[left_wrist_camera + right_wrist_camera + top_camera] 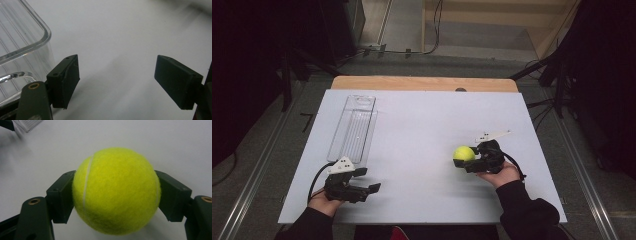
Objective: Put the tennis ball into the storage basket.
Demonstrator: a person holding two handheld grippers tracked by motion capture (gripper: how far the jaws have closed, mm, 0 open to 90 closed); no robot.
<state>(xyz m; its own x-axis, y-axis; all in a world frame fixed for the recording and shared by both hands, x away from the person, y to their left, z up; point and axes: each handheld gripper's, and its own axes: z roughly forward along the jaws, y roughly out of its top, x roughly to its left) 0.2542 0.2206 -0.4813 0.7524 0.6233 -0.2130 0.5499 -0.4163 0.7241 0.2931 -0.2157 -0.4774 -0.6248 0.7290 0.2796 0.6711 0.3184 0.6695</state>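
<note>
White table [422,130], and the right gripper [468,161] has its jaws clamped on the tennis ball [463,153] for carrying, while the left gripper [369,180] waits, jaws wide, just beside the clear tray [353,127].

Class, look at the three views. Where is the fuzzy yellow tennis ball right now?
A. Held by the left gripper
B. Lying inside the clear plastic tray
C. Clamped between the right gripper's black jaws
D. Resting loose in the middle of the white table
C: the yellow tennis ball sits squeezed between both pads of the right gripper, while the left gripper stands open with nothing between its jaws.
</note>
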